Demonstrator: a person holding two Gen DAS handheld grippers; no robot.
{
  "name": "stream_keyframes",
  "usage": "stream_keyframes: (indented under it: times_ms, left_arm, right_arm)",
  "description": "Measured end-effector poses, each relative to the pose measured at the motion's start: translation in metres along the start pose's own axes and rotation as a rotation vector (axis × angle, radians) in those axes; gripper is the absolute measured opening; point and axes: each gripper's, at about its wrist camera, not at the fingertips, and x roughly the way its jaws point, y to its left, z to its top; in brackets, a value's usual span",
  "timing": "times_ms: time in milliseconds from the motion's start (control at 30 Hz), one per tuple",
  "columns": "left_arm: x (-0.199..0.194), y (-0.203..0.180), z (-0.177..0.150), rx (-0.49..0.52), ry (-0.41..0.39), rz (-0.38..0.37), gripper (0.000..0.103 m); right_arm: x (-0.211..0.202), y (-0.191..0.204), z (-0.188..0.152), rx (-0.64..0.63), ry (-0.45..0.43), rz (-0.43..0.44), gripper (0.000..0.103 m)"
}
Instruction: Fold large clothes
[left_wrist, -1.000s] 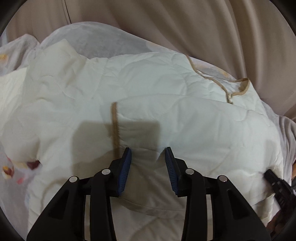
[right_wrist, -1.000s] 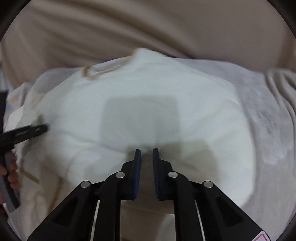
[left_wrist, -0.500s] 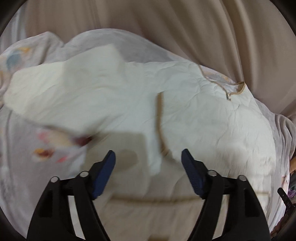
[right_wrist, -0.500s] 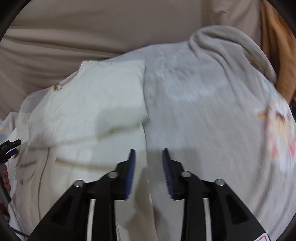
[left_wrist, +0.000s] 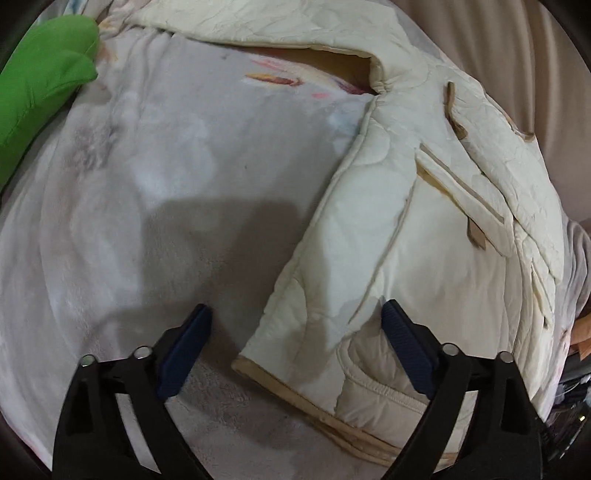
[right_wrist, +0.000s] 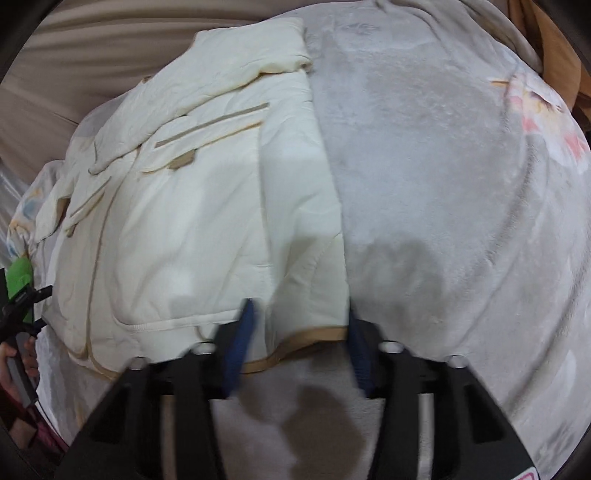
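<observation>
Left wrist view. Left gripper (left_wrist: 295, 332) spread wide, nothing between its blue pads (left_wrist: 184, 354). It hangs low over a pale grey blanket (left_wrist: 155, 192) with faint floral print. The cream quilted jacket (left_wrist: 424, 229) lies folded on the blanket, filling the right half of the view; its tan-trimmed hem (left_wrist: 295, 391) sits just ahead of the fingers, the near corner falling between them. Whether the right-hand pad touches the cloth, cannot tell. Tan pocket trims (left_wrist: 461, 188) show on the upper layer. A sleeve (left_wrist: 258, 22) runs off along the top edge. A green cushion (left_wrist: 40, 74) sits at the far left corner, touching the blanket edge. Beige curtain (left_wrist: 517, 55) hangs behind, upper right. Gripper shadow falls on the blanket (dark patch, centre).

Right wrist view. Right gripper (right_wrist: 299, 350) also spread, holding nothing, its fingers blurred. The jacket (right_wrist: 192, 206) occupies the left half, lying flat on the blanket (right_wrist: 443, 184), its straight right edge running down towards the fingers. The hem corner (right_wrist: 306, 336) sits between the pads; contact unclear through the blur. Pocket trims (right_wrist: 210, 123) visible upper left. The left gripper (right_wrist: 22, 306) shows at the far left edge beside the jacket, with a bit of the green cushion (right_wrist: 20, 275) behind it and the person's hand (right_wrist: 14, 362) below. Curtain (right_wrist: 92, 55) across the top left; orange-brown fabric (right_wrist: 554, 48) at the top right corner.
</observation>
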Motion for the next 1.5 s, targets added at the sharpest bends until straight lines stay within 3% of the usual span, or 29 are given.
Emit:
stream_keyframes:
  times_ms: [33,100,200,367,567,667,733,800,900,967,1067,1200,1333,1400,1467,1500]
  left_arm:
    - [-0.001,-0.003,0.0,0.017,0.01,-0.024,0.065]
    - [-0.006,-0.009,-0.001,0.029,0.042,-0.091,0.026]
    - [-0.023,-0.008,-0.008,0.066,0.041,-0.085,0.008]
    - [-0.047,-0.005,-0.036,0.13,0.089,-0.112,0.007]
    - [-0.065,0.01,-0.12,0.191,0.244,-0.088,0.007]
    - [-0.084,0.015,-0.128,0.166,0.216,-0.072,0.012]
    - [-0.106,0.006,-0.112,0.168,0.146,-0.069,0.016]
    - [-0.128,-0.014,-0.086,0.206,0.033,-0.096,0.019]
    - [-0.145,-0.057,-0.042,0.261,-0.116,-0.174,0.028]
    - [-0.138,-0.085,-0.023,0.278,-0.166,-0.236,0.03]
    - [-0.099,-0.135,-0.001,0.315,-0.156,-0.264,0.03]
    - [-0.038,-0.183,0.012,0.347,-0.063,-0.224,0.03]
    - [0.01,-0.198,0.012,0.382,-0.025,-0.137,0.03]
    - [0.019,-0.198,0.015,0.387,-0.051,-0.113,0.031]
    - [0.021,-0.201,0.018,0.41,-0.067,-0.083,0.031]
    - [0.021,-0.201,0.02,0.416,-0.072,-0.073,0.031]
  right_arm:
    - [-0.003,0.002,0.002,0.009,-0.003,0.001,0.008]
    - [-0.014,0.004,0.004,0.022,-0.034,0.011,0.006]
    - [-0.039,0.008,0.0,-0.007,-0.079,0.008,0.004]
    - [-0.064,-0.001,-0.028,-0.036,-0.042,-0.039,0.004]
    - [-0.077,-0.03,-0.106,-0.048,0.119,-0.145,0.005]
    - [-0.079,-0.033,-0.127,-0.066,0.174,-0.206,0.013]
    - [-0.094,-0.034,-0.114,-0.019,0.123,-0.223,0.014]
    - [-0.114,-0.031,-0.088,0.014,0.003,-0.242,0.022]
    - [-0.131,-0.025,-0.04,0.034,-0.157,-0.233,0.026]
    - [-0.12,-0.02,-0.011,0.032,-0.199,-0.212,0.025]
    - [-0.089,-0.013,0.025,0.043,-0.225,-0.117,0.013]
    - [-0.031,-0.006,0.053,0.023,-0.178,-0.083,0.012]
    - [0.012,0.009,0.072,-0.061,-0.117,-0.048,0.011]
    - [0.029,0.003,0.082,-0.122,-0.101,-0.096,0.0]
    - [0.031,-0.03,0.089,-0.023,-0.127,-0.142,0.0]
    - [0.028,-0.051,0.091,0.064,-0.144,-0.098,0.0]
